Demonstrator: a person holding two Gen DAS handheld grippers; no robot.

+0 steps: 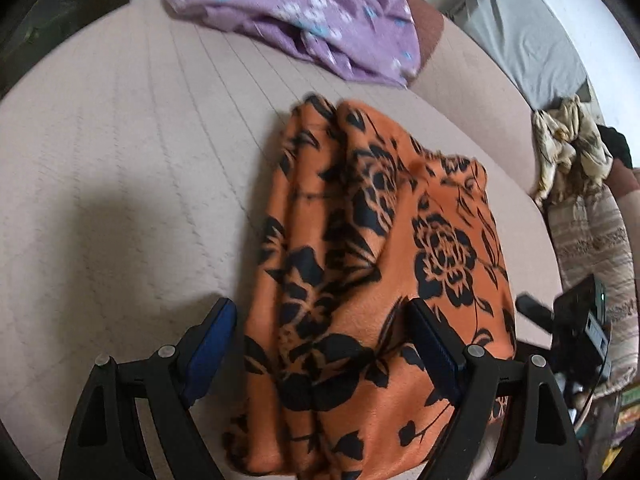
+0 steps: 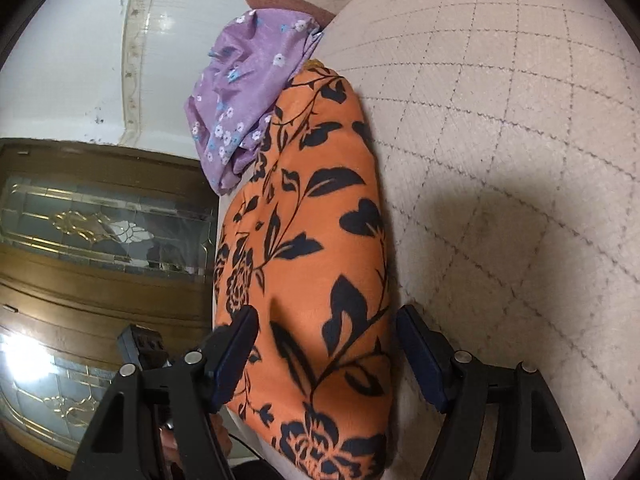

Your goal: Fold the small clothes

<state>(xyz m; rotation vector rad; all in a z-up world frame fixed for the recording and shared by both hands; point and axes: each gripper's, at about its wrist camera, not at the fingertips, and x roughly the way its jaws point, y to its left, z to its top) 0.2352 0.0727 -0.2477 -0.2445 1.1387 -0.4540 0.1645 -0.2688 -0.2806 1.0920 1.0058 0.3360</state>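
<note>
A folded orange cloth with black flowers (image 1: 360,248) lies on the pale quilted bed (image 1: 120,160). My left gripper (image 1: 324,340) is open and straddles the cloth's near end. Its left finger stands just clear of the fold's edge and its right finger sits over the fabric. In the right wrist view the same orange cloth (image 2: 320,220) runs between the fingers of my right gripper (image 2: 328,352), which is open. Its left pad overlaps the cloth and its right pad stands beside the cloth's edge on the bed (image 2: 520,160). Whether either pad presses is unclear.
A crumpled purple floral garment (image 1: 304,16) lies past the orange cloth, also in the right wrist view (image 2: 240,96). Grey bedding (image 1: 520,28) and a beige crumpled cloth (image 1: 568,148) lie at the right. A wooden cabinet with glass doors (image 2: 100,220) stands beyond the bed's edge.
</note>
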